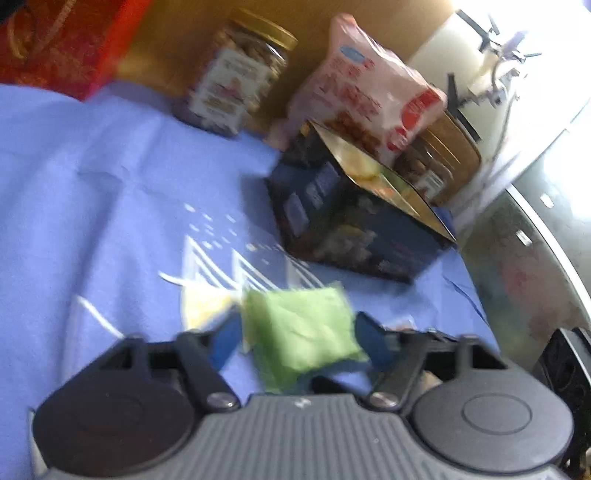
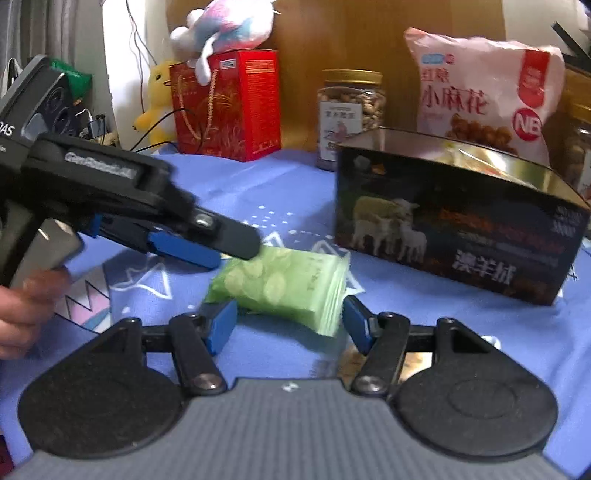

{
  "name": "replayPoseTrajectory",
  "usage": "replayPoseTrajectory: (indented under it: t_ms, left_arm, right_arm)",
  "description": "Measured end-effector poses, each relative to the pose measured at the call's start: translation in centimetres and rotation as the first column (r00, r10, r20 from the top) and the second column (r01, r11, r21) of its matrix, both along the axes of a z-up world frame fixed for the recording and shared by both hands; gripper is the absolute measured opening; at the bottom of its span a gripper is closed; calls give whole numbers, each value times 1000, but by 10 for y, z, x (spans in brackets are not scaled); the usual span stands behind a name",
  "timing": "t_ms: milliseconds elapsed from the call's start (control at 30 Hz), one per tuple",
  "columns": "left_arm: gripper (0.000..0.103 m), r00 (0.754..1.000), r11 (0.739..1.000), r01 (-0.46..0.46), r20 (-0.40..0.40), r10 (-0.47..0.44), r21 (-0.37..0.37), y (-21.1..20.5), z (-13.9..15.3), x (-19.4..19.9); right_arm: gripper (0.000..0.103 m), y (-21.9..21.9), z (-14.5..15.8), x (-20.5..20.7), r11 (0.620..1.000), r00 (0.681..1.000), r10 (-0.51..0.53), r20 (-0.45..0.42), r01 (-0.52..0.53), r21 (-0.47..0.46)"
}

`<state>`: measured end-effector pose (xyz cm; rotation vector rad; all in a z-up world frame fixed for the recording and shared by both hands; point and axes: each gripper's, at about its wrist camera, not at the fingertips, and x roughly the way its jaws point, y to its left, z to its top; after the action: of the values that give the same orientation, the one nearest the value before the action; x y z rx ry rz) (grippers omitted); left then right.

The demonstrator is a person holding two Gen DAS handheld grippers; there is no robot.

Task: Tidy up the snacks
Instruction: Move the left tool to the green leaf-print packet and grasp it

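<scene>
Looking along the left gripper first: blue fingers set wide, one on each side of a green snack packet above the blue patterned cloth. Too blurred to tell whether the pads press the packet or only flank it. Just left of the packet, a pale yellow wrapper, edges unclear. Farther back, an open dark tin box with a gold inner wall, standing on the cloth. Behind the tin, a pink snack bag upright against the brown wall, and a gold-lidded jar to its left. A second jar partly hidden behind the tin's right corner. Top left, the corner of a red gift box.

Turning to the right wrist view: right gripper spread, blue fingers on either side of the near end of the same green packet, which is tilted between them. Left gripper reaching in from the left, seen side-on, its tip at the packet's left end; grip hidden from this angle. A hand on its handle at the left edge. Tin box to the right of the packet, lambs printed on its side. Behind it the pink bag, the jar, then the red gift box with a plush toy on top and a yellow plush beside it.
</scene>
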<state>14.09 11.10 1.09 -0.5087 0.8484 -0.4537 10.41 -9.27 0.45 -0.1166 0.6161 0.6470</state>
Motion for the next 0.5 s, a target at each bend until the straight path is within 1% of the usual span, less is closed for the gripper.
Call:
replayPoseTrajectory:
  t_ms: [67,100,133,167,233,300,333,400,500]
  left_arm:
    - [55,1000,1000,5,8,-5,12,-4,1,-4]
    - [52,1000,1000,6,13,-7,25,-6,1,-8]
    - [51,1000,1000,10,15,-11,29,-7,1,-11]
    - [51,1000,1000,14,16,-14,23,-7,0,-15]
    - [51,1000,1000,18,13,-19,5,-4,-1,-23]
    - [51,1000,1000,21,18,-21,-1,-4,-1,-32]
    - [51,999,1000,24,21,-24,1,-5,0,-36]
    - [51,999,999,38,19,-38,-1,-6,-1,-45]
    - [51,998,998,55,30,-56,21,-12,-1,-61]
  right_arm:
    - [60,4,2,-4,1000,1000,16,-13,-16,16]
    - [60,8,4,-11,1000,1000,19,10,-19,-1]
    - [60,10,5,-18,1000,999,16,34,-15,-21]
    - [59,12,5,-25,999,998,16,57,-14,-40]
    - [59,12,4,-32,999,998,6,69,-2,-54]
    - [58,9,5,-37,999,998,-5,68,8,-44]
    - [55,7,5,-42,999,998,-13,68,15,-35]
    - [55,4,5,-51,1000,997,-22,71,23,-17]
    - [55,-1,3,-67,999,997,-32,67,32,-5]
